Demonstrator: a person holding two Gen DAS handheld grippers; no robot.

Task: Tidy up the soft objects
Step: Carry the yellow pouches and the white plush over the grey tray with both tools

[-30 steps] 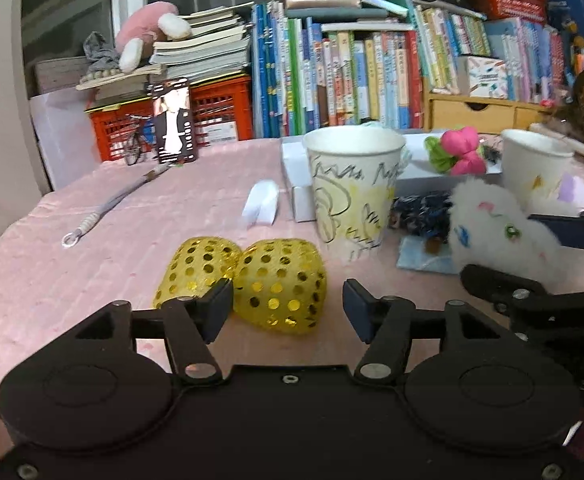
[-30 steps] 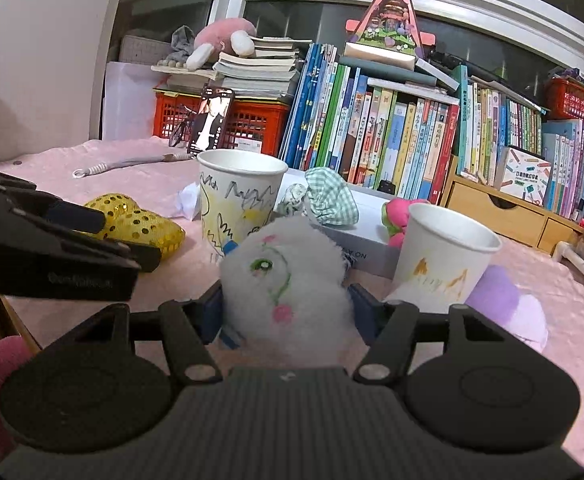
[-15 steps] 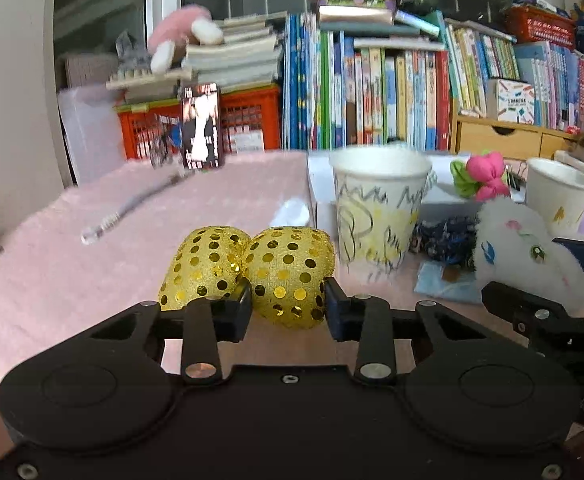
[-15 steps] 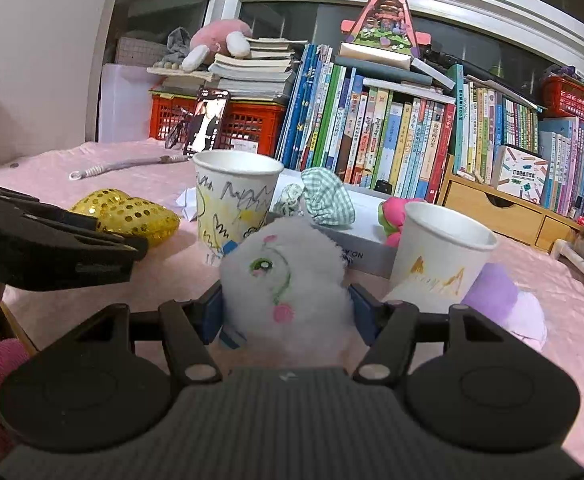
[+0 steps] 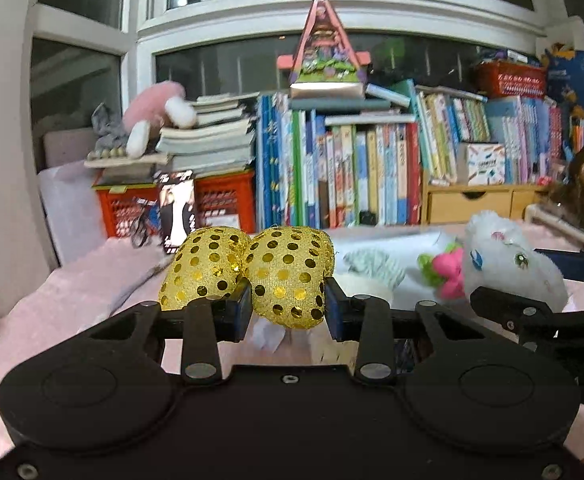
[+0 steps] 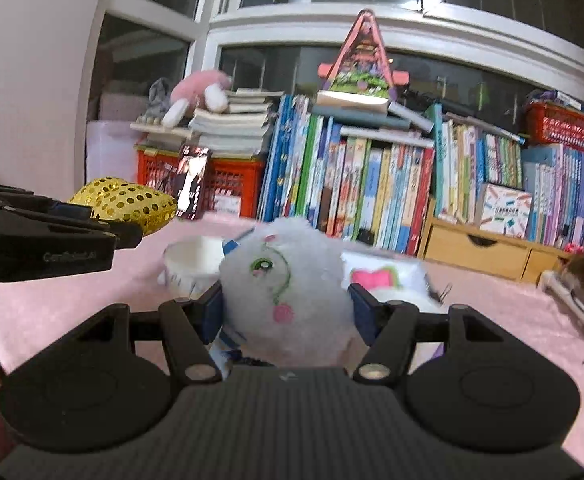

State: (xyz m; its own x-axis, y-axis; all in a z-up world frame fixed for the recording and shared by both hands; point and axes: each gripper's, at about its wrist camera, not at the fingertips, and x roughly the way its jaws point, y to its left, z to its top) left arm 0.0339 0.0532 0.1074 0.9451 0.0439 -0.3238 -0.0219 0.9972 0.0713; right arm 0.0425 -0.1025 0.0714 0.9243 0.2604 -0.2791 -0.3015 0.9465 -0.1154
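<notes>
Left gripper [image 5: 288, 312]: both pads pressed against the right lobe of a gold sequinned two-lobed soft toy [image 5: 288, 280], held at centre frame clear of the pink quilted table cover [image 5: 72, 292]; the left lobe bulges outside the left finger. Right gripper [image 6: 286, 312]: clamped on a white fluffy plush toy with an embroidered green eye and pink cheek [image 6: 284, 280], lower centre of its view. In the left wrist view that plush sits at right of frame, the other gripper's black fingers beneath it. Behind, slightly blurred, a white paper cup with scribbled drawings [image 6: 192, 264] stands left of centre on the cover. A pink-and-green soft flower [image 5: 445, 272] lies beyond. Farthest: a row of upright children's books [image 6: 371, 192], a red plastic crate [image 5: 220, 204] and a pink plush animal on stacked books [image 5: 156, 112], upper left
</notes>
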